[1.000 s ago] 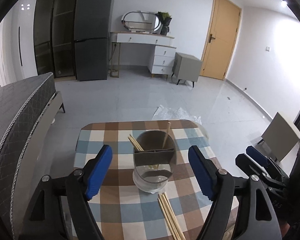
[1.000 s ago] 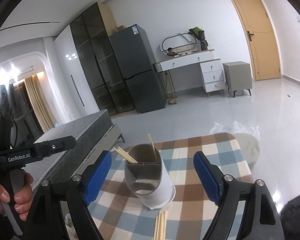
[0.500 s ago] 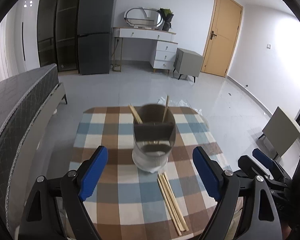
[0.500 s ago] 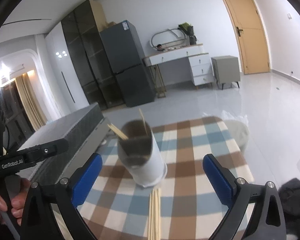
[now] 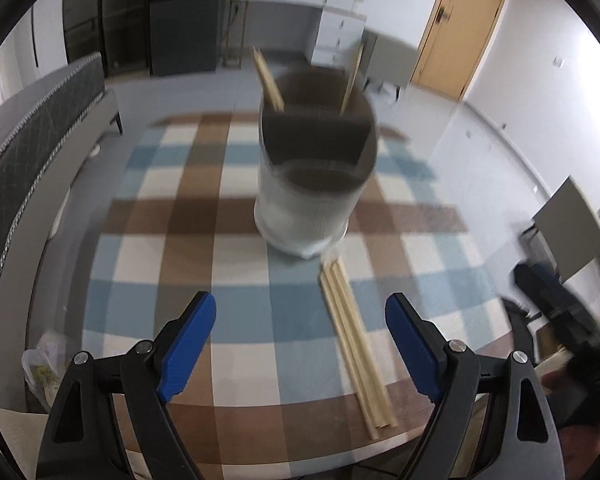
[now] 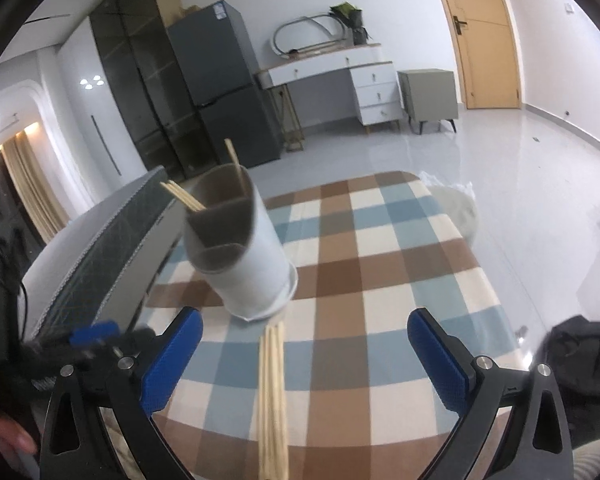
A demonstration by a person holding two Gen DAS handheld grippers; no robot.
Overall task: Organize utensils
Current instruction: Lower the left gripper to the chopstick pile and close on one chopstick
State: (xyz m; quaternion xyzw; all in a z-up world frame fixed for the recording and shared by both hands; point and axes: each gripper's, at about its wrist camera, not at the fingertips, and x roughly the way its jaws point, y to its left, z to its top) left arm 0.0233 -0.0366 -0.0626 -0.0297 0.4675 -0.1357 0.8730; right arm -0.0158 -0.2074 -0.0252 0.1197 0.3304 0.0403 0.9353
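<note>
While the holder stands mid-table, loose chopsticks lie just before its base, their near ends reaching the front edge. About four lie there, three more stand in the holder: two at left, one at right. Bare cloth lies all round them. Both the left gripper and right gripper gape empty above the near edge, the right's jaws having just widened.

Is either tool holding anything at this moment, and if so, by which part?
Nothing is held. The left tool and right tool are both open and empty above the loose chopsticks on the table.
</note>
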